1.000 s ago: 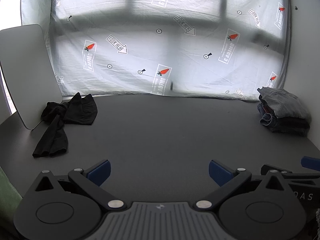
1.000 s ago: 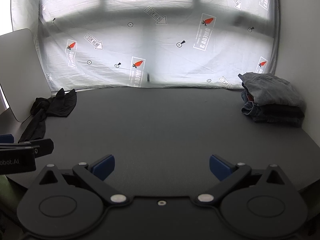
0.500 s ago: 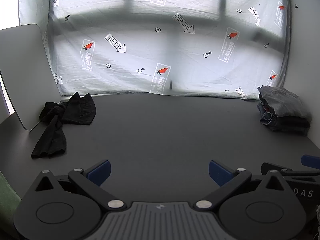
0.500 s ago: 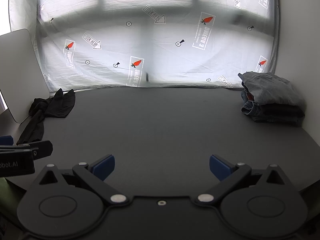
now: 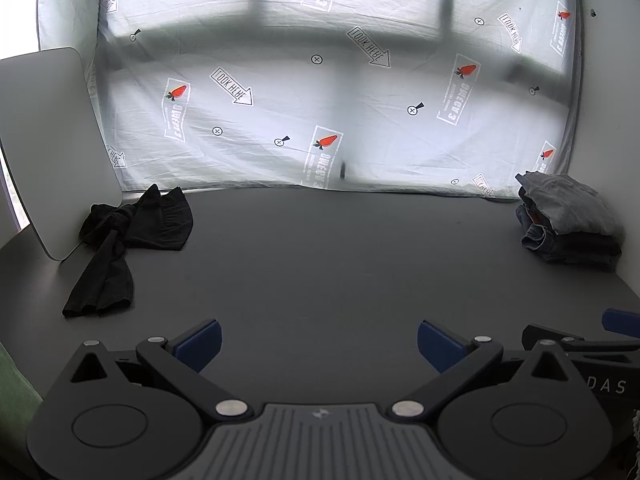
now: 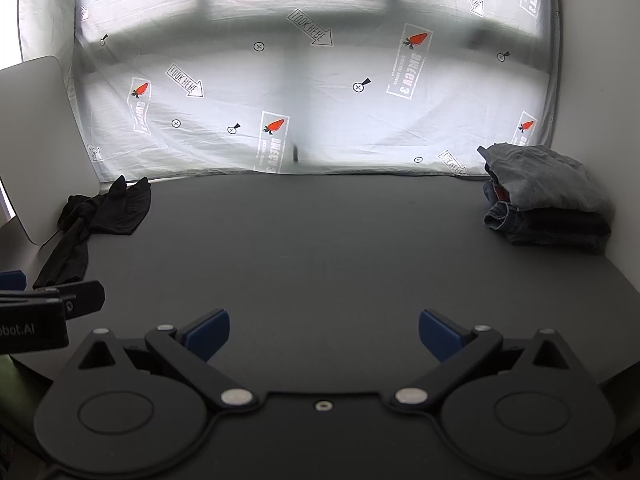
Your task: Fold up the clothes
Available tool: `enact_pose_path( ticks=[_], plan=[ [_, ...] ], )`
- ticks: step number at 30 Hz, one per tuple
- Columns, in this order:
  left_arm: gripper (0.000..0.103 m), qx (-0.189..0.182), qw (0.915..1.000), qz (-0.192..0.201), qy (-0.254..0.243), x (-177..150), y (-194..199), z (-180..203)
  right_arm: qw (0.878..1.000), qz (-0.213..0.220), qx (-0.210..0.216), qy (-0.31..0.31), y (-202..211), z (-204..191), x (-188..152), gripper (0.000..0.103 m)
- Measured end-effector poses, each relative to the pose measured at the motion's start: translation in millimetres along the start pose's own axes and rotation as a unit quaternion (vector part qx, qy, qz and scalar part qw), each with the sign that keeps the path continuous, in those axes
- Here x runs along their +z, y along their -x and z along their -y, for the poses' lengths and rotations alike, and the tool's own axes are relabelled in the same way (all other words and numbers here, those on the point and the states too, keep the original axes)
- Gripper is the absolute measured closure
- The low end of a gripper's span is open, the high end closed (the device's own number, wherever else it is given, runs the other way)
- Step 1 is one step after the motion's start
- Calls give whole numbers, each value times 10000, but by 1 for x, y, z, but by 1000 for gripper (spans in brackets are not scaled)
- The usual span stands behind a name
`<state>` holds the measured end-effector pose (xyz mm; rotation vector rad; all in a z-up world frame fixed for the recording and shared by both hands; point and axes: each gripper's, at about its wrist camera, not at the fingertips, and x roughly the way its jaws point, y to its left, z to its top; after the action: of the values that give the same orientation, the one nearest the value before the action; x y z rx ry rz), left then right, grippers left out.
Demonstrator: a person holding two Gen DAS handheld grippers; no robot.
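Note:
A crumpled black garment (image 5: 124, 236) (image 6: 96, 224) lies at the far left of the dark table (image 5: 340, 264), one end trailing toward me. At the far right sits a stack of folded clothes (image 5: 568, 220) (image 6: 548, 204), grey on top of denim. My left gripper (image 5: 318, 344) hovers over the table's near edge, open, nothing between its blue pads. My right gripper (image 6: 324, 334) is beside it, also open and empty. Each gripper shows at the edge of the other's view.
A white curved panel (image 5: 52, 140) leans at the far left behind the black garment. A printed translucent sheet (image 5: 320, 100) hangs along the back of the table. A white wall (image 6: 600, 80) closes the right side. Something green (image 5: 12, 380) is at the lower left.
Both views have shifted slightly, the scene sliding a little left and down. The clothes have not moved. Both grippers stay open.

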<state>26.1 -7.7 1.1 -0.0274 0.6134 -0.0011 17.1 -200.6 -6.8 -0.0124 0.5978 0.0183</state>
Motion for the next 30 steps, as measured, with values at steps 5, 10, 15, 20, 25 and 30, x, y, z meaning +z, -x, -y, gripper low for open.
enact_pose_path(
  ticks=[5, 10, 15, 20, 25, 30],
  plan=[
    [0, -22, 10000, -20, -25, 0, -3, 1, 10000, -12, -13, -12, 0, 0, -1, 1],
    [0, -28, 10000, -30, -42, -2, -6, 0, 10000, -30, -7, -31, -3, 1, 0, 1],
    [0, -24, 10000, -64, -25, -1, -12, -1, 10000, -52, 31, -1, -8, -2, 2, 1],
    [0, -146, 9997, -171, 93, 2, -26, 1, 9999, -146, -10, 56, -14, -1, 2, 1],
    [0, -429, 9975, -482, 283, 3, -55, 9, 9995, -289, -127, 18, -32, 12, 4, 1],
    [0, -423, 9954, -753, 407, 10, -86, 1, 9980, -541, 186, -286, -77, 24, 16, 1]
  ],
)
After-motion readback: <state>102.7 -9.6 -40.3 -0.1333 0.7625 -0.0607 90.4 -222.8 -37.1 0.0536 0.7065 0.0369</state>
